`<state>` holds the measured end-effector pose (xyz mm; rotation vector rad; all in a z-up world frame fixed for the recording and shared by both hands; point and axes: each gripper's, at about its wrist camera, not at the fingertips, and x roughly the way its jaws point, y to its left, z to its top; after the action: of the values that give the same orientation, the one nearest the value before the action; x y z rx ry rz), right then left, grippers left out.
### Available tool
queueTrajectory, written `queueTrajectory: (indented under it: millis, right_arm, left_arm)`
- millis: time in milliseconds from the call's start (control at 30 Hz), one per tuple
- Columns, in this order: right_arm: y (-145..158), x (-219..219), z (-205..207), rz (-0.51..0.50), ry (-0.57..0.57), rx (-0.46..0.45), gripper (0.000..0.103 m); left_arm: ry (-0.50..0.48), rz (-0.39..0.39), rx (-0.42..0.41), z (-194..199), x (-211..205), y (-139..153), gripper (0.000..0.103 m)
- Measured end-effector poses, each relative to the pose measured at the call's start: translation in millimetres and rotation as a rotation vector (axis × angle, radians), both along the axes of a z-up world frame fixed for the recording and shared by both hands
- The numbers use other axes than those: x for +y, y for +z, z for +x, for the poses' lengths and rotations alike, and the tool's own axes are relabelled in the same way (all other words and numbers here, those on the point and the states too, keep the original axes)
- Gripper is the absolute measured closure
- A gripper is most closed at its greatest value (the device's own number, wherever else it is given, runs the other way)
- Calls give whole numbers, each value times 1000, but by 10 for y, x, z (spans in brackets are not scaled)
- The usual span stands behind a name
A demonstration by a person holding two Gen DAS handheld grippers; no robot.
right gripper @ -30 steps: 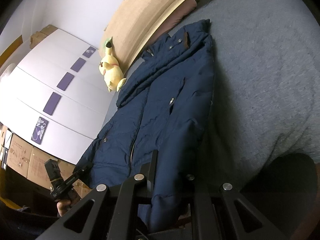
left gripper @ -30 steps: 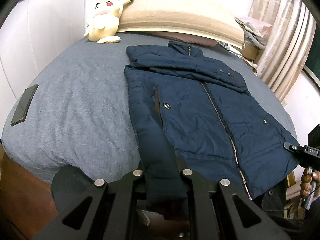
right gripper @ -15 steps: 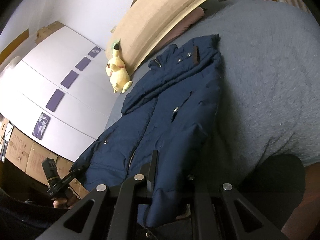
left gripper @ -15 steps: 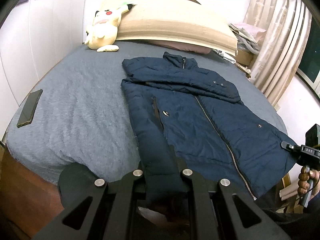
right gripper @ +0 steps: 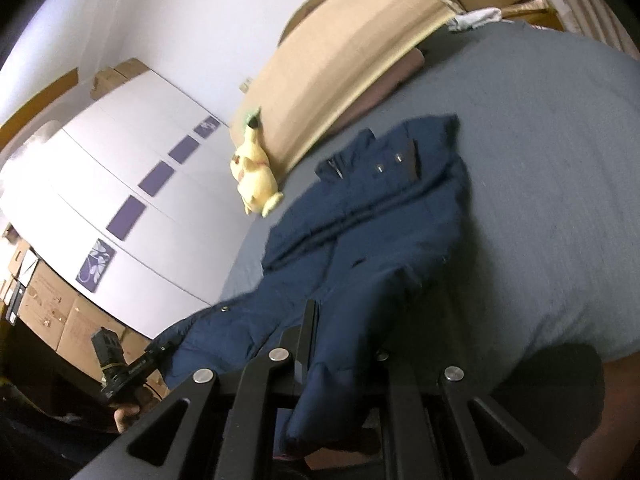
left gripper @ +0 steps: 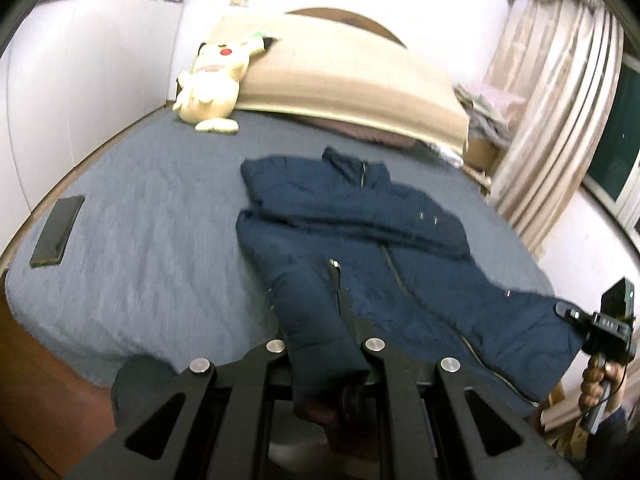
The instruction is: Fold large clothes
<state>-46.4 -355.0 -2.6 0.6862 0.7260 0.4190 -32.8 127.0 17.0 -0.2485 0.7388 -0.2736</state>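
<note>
We see the jacket [left gripper: 360, 240] lying on the bed [left gripper: 152, 216], collar toward 12 o'clock. Left gripper [left gripper: 324, 344] and right gripper [right gripper: 340, 360] each clamp its near hem at 6 o'clock.

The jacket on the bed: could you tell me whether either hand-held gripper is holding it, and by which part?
Both hold the jacket by its bottom hem: the left hand-held gripper at one corner, the right hand-held gripper at the other.

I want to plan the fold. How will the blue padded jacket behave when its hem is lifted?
The jacket will probably sag: its hem already droops between the left gripper and the right gripper. Its quilted padding suggests bulky, springy folds. The bed cover looks fuzzy, so it may drag rather than slide.
</note>
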Motion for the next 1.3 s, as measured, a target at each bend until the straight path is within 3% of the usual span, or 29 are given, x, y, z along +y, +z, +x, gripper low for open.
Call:
queueTrajectory:
  millis: [333, 533, 1300]
  right_arm:
    - [308, -107, 203, 86, -87, -143, 93]
    - [410, -86, 274, 70, -95, -159, 93]
    - [814, -13, -165, 24, -59, -239, 94]
  left_arm:
    - [39, -33, -99, 287, 12, 262, 93]
    - [47, -37, -107, 364, 13, 281, 93]
    - [61, -18, -202, -252, 44, 551, 94]
